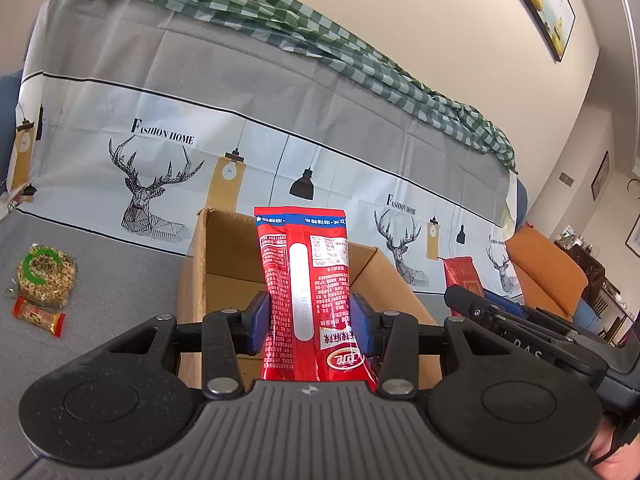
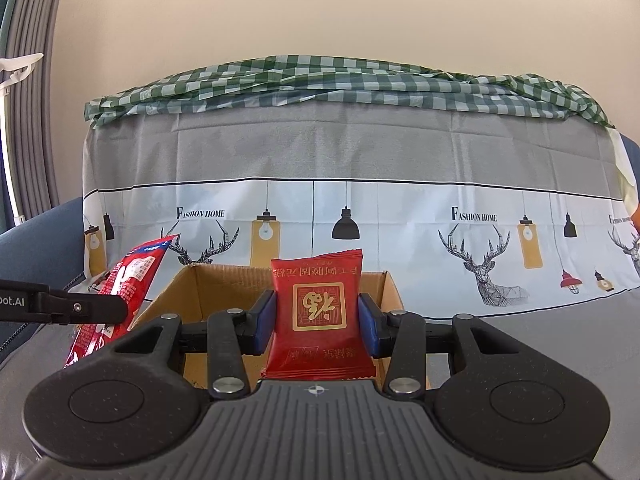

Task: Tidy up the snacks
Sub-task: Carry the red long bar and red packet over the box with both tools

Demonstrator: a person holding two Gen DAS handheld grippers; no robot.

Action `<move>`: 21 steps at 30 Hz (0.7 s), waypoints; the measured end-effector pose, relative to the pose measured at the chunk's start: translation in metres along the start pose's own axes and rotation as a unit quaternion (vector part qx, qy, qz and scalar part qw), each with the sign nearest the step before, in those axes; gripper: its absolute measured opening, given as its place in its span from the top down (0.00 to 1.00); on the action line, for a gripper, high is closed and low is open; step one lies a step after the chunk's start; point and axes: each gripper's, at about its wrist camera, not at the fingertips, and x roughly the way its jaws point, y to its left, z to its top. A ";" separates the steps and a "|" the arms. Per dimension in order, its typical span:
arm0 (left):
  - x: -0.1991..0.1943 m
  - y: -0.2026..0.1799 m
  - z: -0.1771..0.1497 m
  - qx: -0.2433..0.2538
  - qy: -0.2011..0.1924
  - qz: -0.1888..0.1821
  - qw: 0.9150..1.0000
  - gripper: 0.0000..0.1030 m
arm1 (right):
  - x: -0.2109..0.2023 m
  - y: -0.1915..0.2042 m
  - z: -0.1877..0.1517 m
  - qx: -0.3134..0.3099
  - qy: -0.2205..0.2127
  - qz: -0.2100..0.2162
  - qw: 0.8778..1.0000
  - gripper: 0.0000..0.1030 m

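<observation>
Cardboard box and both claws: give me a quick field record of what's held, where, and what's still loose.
left claw: shut on tall red snack packet, held upright in front of the box
right claw: shut on square red sachet, held upright in front of the box
cardboard box: open top, on the grey cloth; contents hidden behind the packets
loose snacks: round seed cake and small red candy, touching or nearly so, left of the box
packets in box: neither yet
</observation>
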 end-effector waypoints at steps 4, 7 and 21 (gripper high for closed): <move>0.001 -0.003 -0.001 0.000 -0.002 -0.003 1.000 0.55 | 0.001 0.001 -0.001 -0.003 0.001 -0.001 1.000 0.56; 0.001 -0.005 -0.001 0.005 -0.005 -0.008 1.000 0.55 | 0.001 0.002 -0.001 -0.005 0.001 -0.001 1.000 0.56; 0.005 -0.009 -0.003 0.008 -0.012 -0.016 1.000 0.55 | 0.002 0.004 -0.001 -0.012 0.002 -0.001 1.000 0.56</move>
